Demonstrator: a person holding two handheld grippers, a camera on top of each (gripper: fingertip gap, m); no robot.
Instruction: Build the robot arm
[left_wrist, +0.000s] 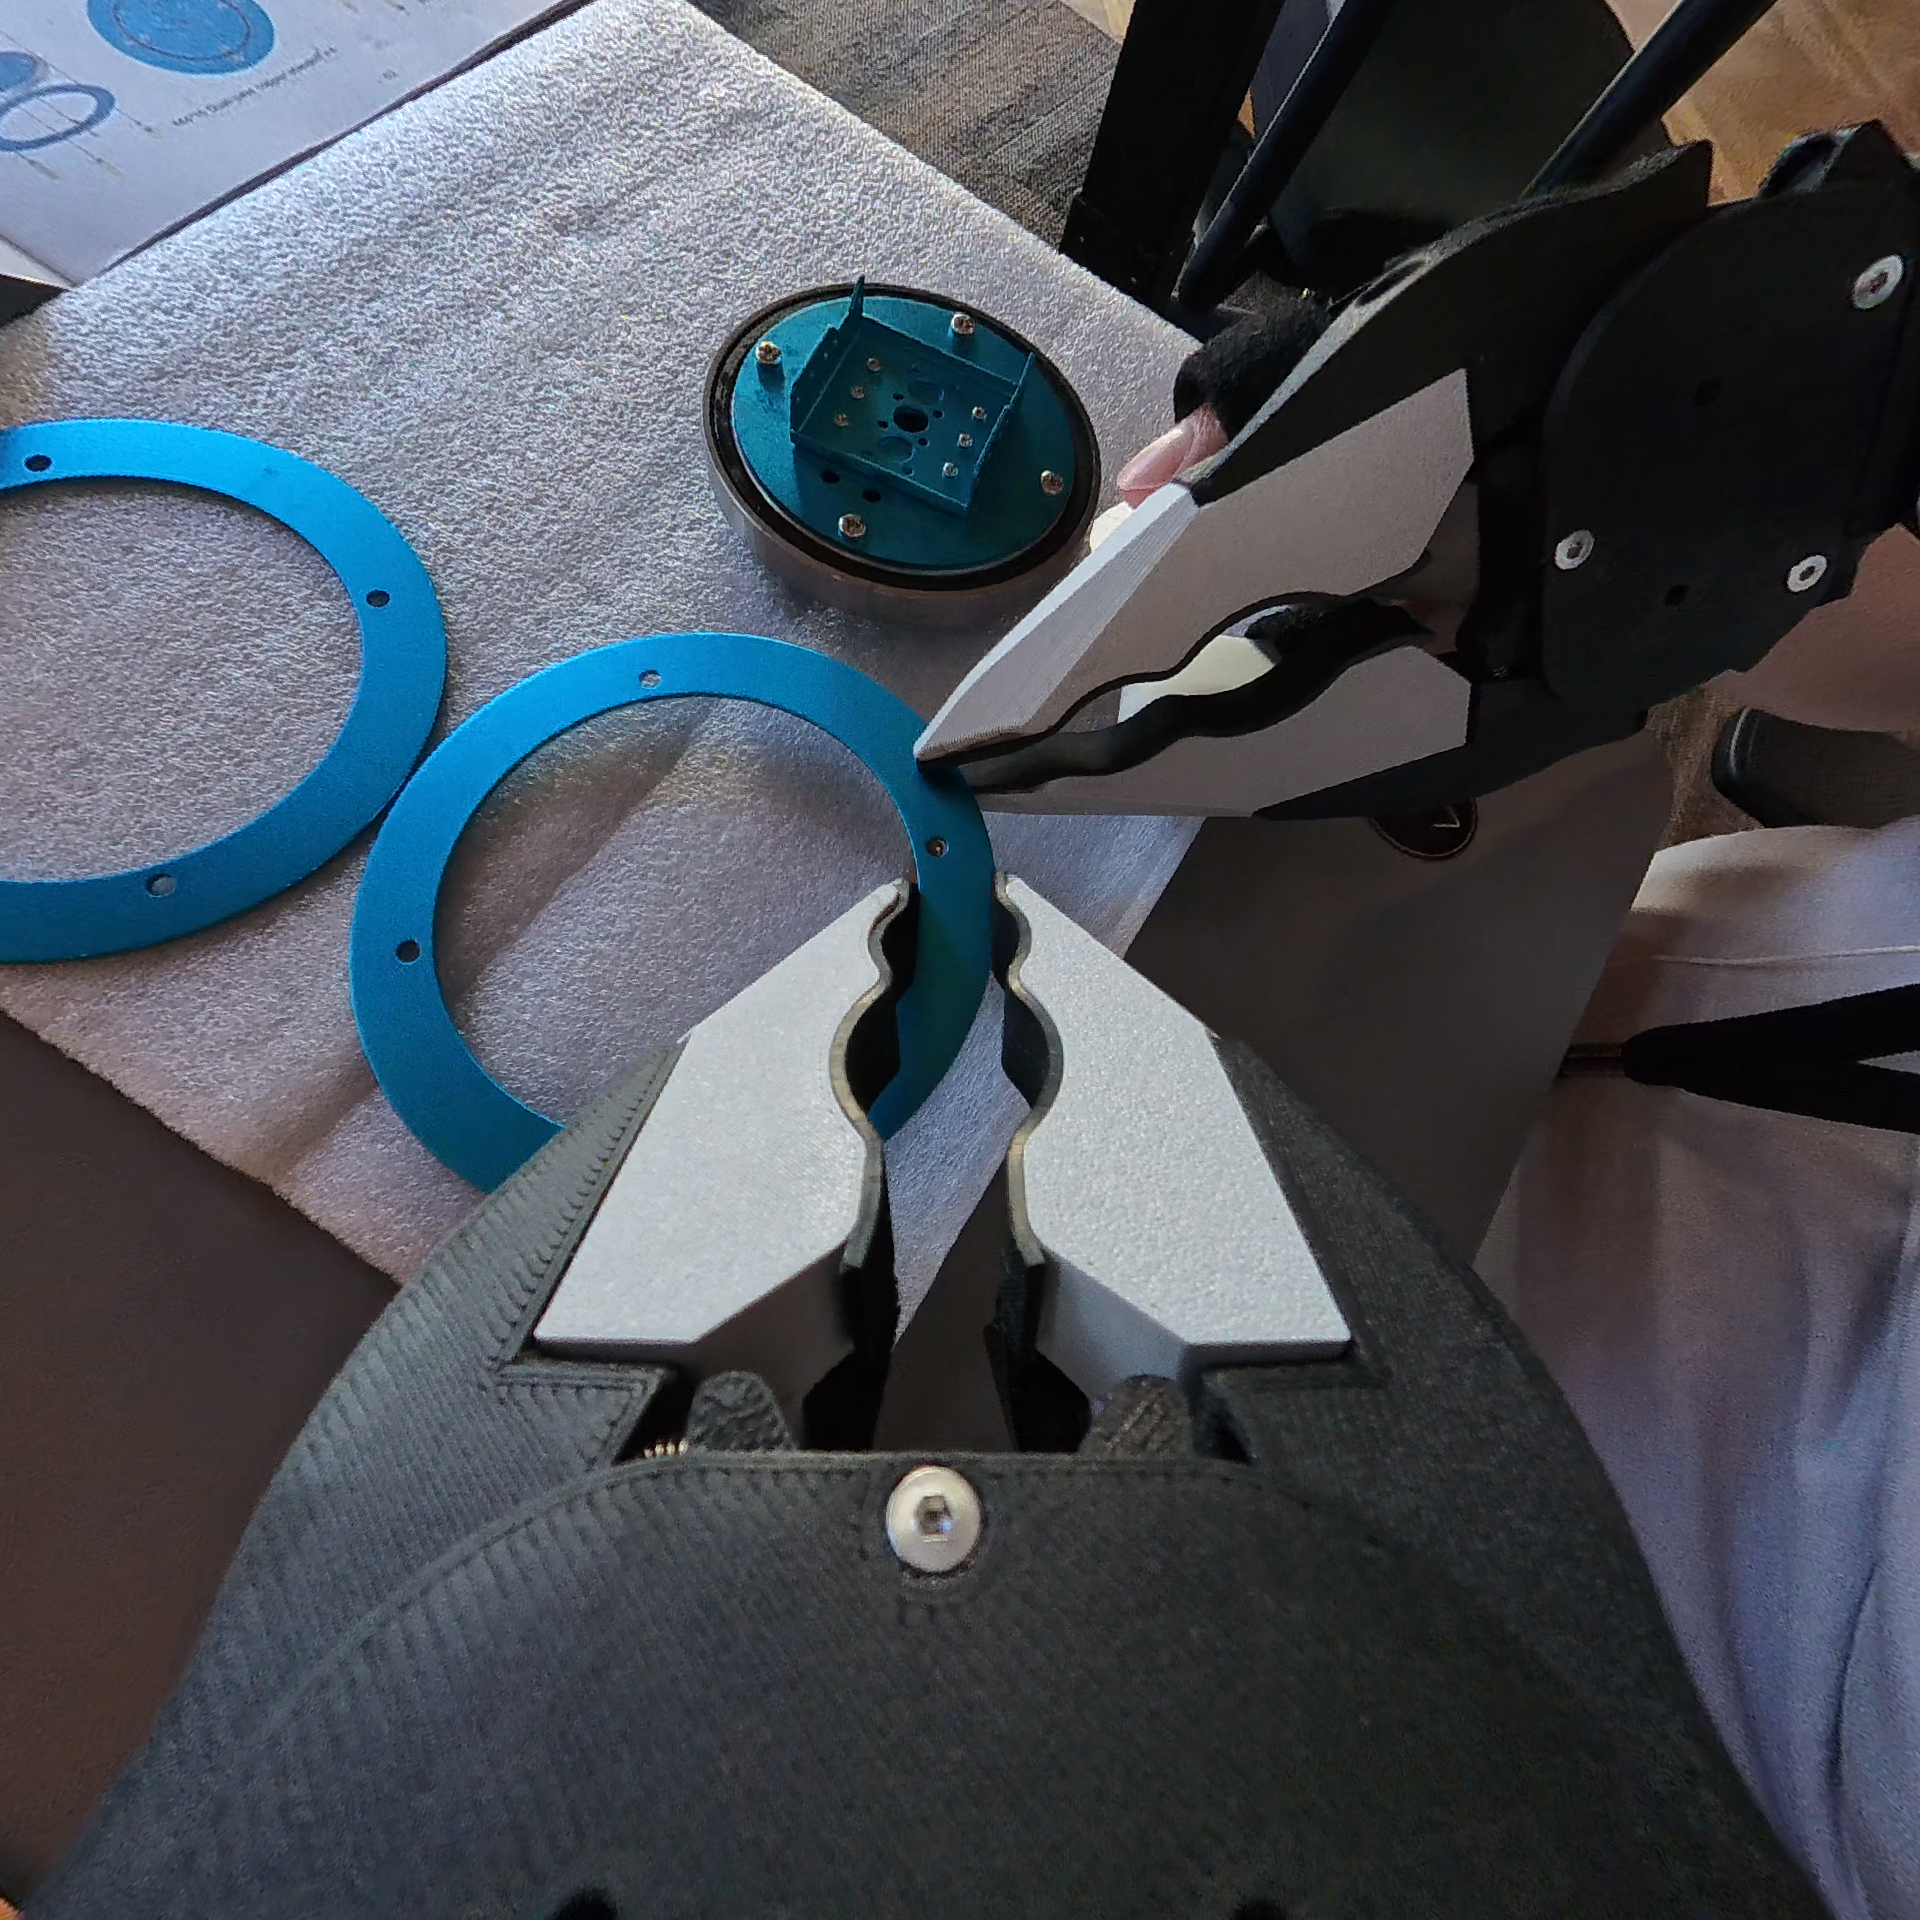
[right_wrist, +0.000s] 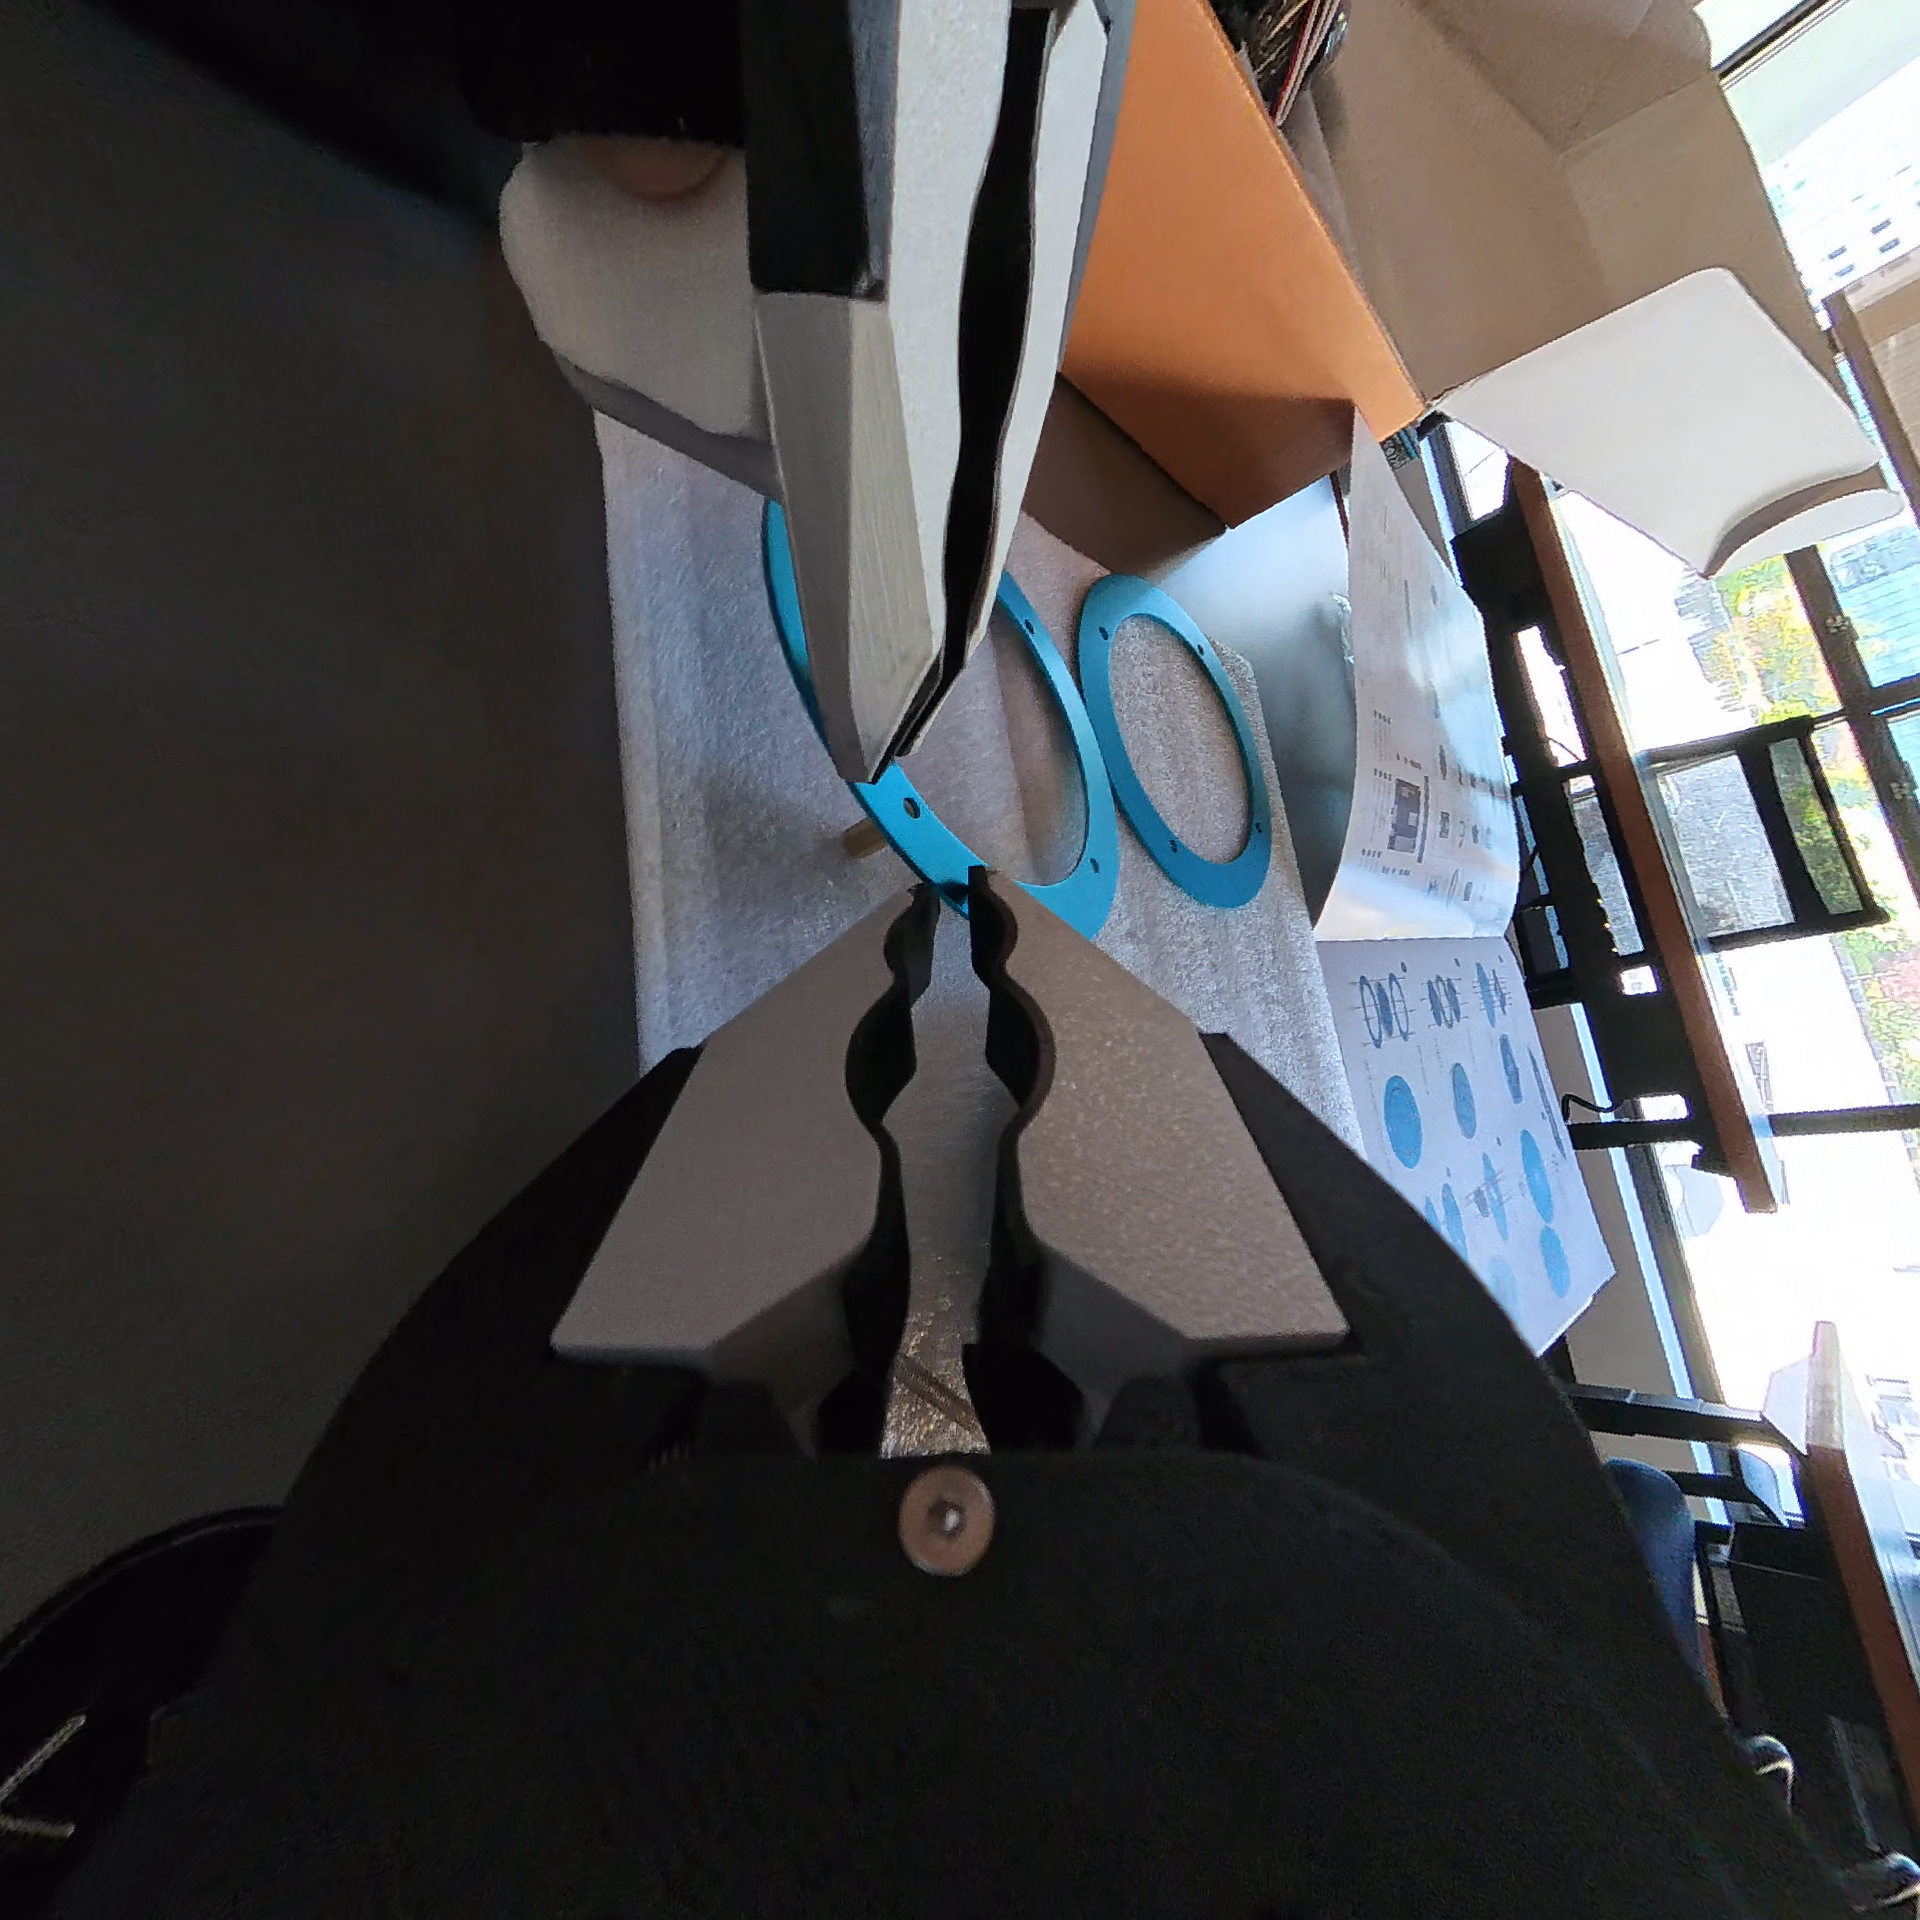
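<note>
A flat blue ring (left_wrist: 644, 707) lies on a white foam sheet (left_wrist: 520, 312). My left gripper (left_wrist: 953, 894) straddles the ring's near right band, and the band fills the narrow gap between its fingers. My right gripper (left_wrist: 935, 758) comes in from the right, its tips closed on the ring's outer edge. In the right wrist view the ring (right_wrist: 894, 826) sits between my right gripper's (right_wrist: 948, 896) tips, with the left gripper (right_wrist: 883, 764) coming down onto it from above. A small brass post (right_wrist: 857, 842) shows beside the ring.
A second blue ring (left_wrist: 410, 665) lies to the left, and also shows in the right wrist view (right_wrist: 1093, 717). A round base with a teal bracket (left_wrist: 904, 436) stands behind. Printed sheets (left_wrist: 156, 94), black stand legs (left_wrist: 1195, 156) and a cardboard box (right_wrist: 1195, 260) border the foam. My two grippers' fingertips are within a few centimetres of each other.
</note>
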